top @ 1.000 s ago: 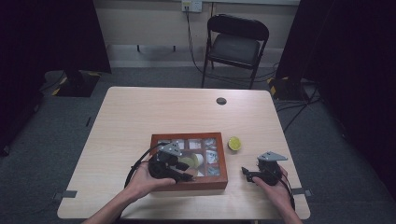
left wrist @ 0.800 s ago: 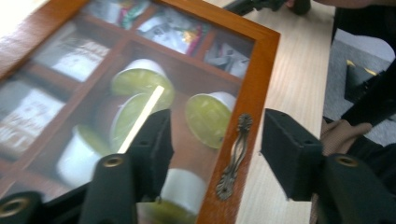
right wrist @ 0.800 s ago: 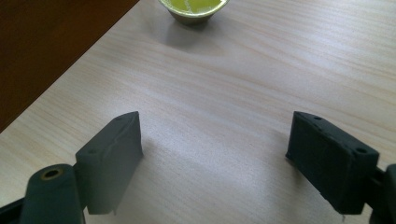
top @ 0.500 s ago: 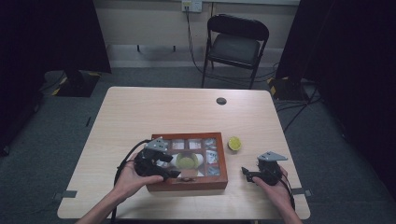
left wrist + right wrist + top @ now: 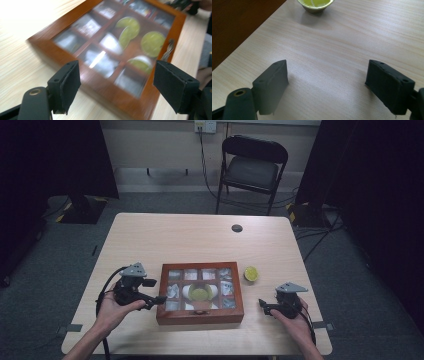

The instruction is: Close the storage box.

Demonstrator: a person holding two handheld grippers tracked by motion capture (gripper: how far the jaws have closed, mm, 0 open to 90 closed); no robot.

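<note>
A brown wooden box (image 5: 200,316) with a grid of compartments sits at the table's near middle. Yellow-green lime pieces (image 5: 199,293) lie around its centre compartment, blurred in the left gripper view as lime pieces (image 5: 152,43). My left gripper (image 5: 159,299) is just left of the box, pointing at its side. Its jaws have just been opening and now stand open and empty, with the box (image 5: 107,97) beyond my left gripper (image 5: 117,85). My right gripper (image 5: 262,306) rests right of the box, open over bare wood (image 5: 327,85). A lime half (image 5: 251,273) lies ahead of it (image 5: 315,3).
White packets (image 5: 227,275) fill the other compartments. A small metal latch (image 5: 168,48) sits on the box's front rim. A small black disc (image 5: 237,228) lies near the table's far edge. A folding chair (image 5: 252,162) stands behind the table.
My left gripper has drawn back leftward from over the box to the table beside it. The lime stays in the box's middle. The right hand has kept still.
</note>
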